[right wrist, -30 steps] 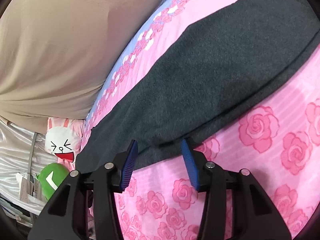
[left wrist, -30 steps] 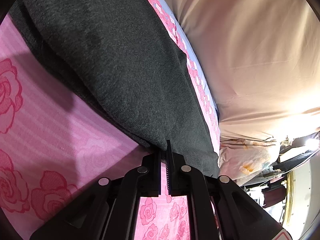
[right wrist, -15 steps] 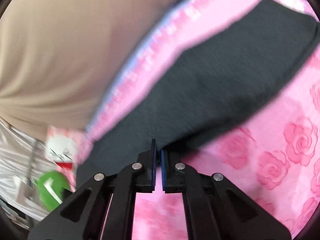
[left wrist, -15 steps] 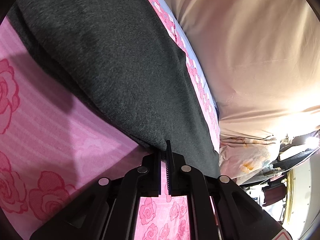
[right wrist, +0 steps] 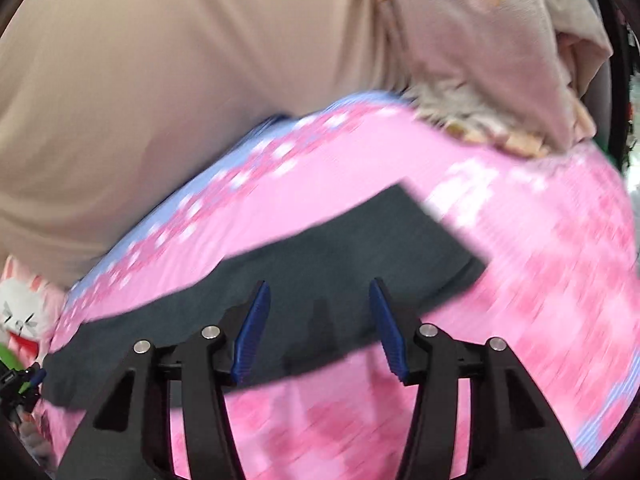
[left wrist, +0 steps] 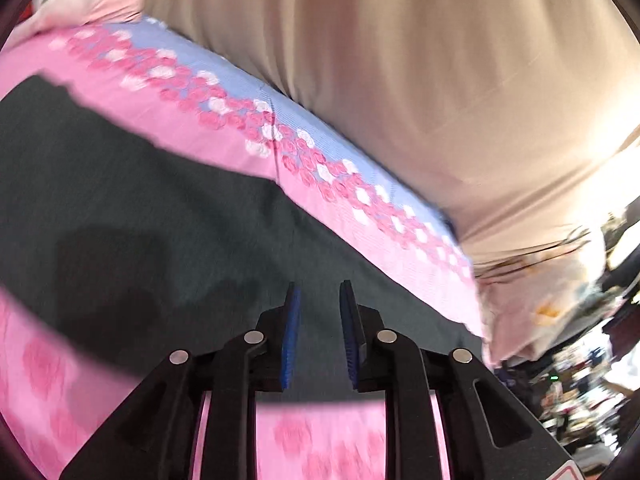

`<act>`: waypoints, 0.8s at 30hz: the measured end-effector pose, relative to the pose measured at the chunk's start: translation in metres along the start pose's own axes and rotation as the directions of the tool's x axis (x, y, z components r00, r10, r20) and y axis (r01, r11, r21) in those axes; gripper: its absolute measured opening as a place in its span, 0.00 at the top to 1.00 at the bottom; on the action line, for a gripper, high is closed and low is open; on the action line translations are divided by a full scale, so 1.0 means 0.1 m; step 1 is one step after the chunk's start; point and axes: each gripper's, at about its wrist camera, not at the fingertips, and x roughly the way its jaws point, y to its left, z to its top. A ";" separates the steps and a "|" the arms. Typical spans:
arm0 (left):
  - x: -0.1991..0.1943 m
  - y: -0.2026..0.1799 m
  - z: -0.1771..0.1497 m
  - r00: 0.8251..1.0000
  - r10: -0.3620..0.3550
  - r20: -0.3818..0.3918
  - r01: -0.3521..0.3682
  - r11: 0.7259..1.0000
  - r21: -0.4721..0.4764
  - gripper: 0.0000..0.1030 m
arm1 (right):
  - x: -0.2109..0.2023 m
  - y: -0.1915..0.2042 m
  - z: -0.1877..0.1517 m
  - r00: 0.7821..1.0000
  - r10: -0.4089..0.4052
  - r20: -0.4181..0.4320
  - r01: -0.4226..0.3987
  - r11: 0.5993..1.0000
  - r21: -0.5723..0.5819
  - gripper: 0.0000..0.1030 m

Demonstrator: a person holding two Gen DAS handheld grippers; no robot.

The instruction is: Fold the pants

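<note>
The dark grey pants lie flat in a long folded strip on the pink rose-print bedsheet. In the left wrist view my left gripper hovers above the strip's near part. Its jaws are opening, a narrow gap shows between the blue pads, and nothing is pinched. In the right wrist view the same pants stretch from lower left to a squared end at right. My right gripper hangs above them, its jaws opening wide with only air between the pads. Both views are motion-blurred.
A large beige duvet bulges along the far side of the bed. A pale printed pillow lies at the back right, a white rabbit cushion at the left edge. Cluttered room items show beyond the bed.
Both grippers let go of the pants and rose away from them. The left jaws went from shut to slightly apart; the right ones shut on the cloth and then spread wide.
</note>
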 end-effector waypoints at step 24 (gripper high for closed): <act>1.35 0.37 0.62 0.995 0.063 -0.082 -0.077 0.981 -0.178 0.99 | 0.59 -0.80 0.46 0.992 -0.116 -0.058 0.119 0.992 0.036 0.93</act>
